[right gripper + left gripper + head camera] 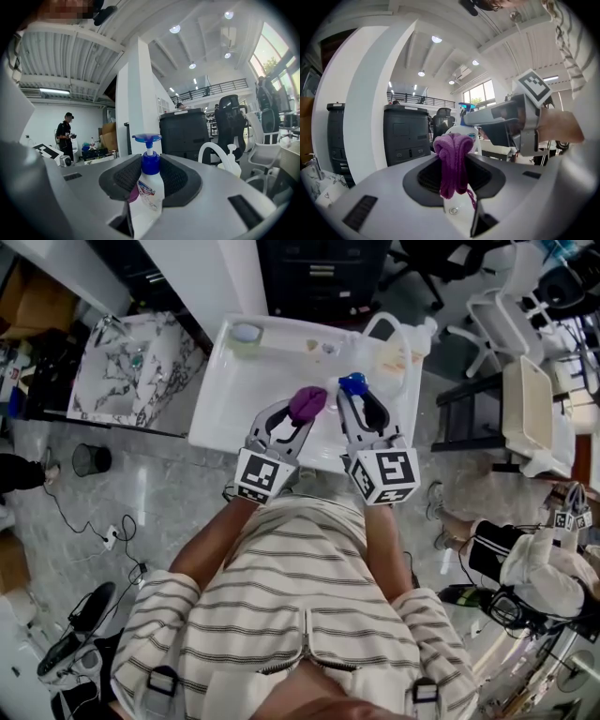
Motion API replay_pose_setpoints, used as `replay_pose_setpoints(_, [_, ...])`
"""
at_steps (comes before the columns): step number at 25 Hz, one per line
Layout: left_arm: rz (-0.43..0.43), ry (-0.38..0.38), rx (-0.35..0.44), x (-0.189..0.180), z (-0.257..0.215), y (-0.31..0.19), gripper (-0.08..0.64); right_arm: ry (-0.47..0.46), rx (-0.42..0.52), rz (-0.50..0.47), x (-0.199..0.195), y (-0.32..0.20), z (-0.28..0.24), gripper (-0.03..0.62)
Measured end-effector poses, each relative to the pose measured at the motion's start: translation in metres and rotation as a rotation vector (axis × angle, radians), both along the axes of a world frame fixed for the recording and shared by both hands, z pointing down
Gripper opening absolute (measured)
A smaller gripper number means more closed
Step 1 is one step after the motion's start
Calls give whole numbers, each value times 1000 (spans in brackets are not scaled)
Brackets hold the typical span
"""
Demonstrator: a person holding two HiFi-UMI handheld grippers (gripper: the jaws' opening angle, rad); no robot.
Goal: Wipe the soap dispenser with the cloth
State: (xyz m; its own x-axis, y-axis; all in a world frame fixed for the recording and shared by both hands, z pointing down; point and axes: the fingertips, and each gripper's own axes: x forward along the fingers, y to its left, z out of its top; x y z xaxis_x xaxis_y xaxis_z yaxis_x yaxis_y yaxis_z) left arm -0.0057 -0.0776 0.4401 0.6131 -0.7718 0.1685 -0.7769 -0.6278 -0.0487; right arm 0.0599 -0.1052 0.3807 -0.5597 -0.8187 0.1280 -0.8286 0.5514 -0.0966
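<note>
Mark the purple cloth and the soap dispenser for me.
purple cloth (453, 161): left gripper view, on its bunched middle.
soap dispenser (151, 191): right gripper view, on its white labelled body.

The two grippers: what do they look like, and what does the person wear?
Both the left gripper and the right gripper are light grey with black ribbed pads; each carries a black-and-white marker cube. The person wears a striped short-sleeved shirt.

No legible text anywhere. Soap dispenser (151, 186) label shows a blue-red logo, print too blurred. Square markers (386, 476) are just black-white patterns.
</note>
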Motion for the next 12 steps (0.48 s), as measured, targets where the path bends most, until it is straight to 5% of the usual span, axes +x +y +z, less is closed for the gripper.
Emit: replay_pose_setpoints(12, [154,8,37,-2,-9,-14,122,-21,-3,-124,-1,2,3,133])
